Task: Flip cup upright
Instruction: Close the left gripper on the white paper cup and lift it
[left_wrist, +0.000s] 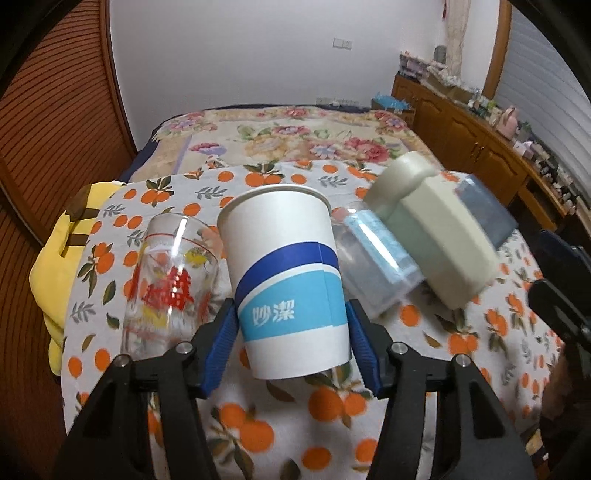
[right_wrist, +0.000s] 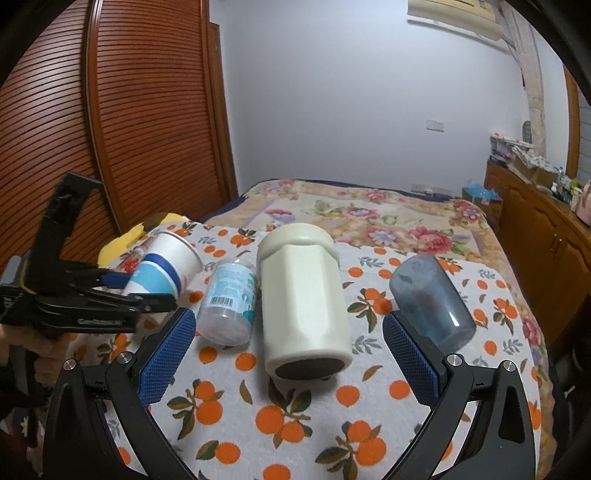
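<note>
My left gripper (left_wrist: 291, 328) is shut on a white paper cup (left_wrist: 284, 273) with blue bands, held mouth up and tilted slightly, its base just above the cloth. The cup also shows in the right wrist view (right_wrist: 166, 266), at far left in the left gripper (right_wrist: 147, 291). My right gripper (right_wrist: 291, 354) is open and empty, its blue pads either side of a cream mug (right_wrist: 303, 295) that lies on its side, base towards me. A clear plastic cup (right_wrist: 231, 299) and a dark blue tumbler (right_wrist: 432, 299) also lie on their sides.
A clear glass with red print (left_wrist: 166, 280) stands left of the paper cup. The table has an orange-print cloth (right_wrist: 295, 424). A yellow plush (left_wrist: 62, 258) lies at its left edge. A flowered bed (left_wrist: 288, 133) lies behind, a wooden cabinet (left_wrist: 480, 140) at right.
</note>
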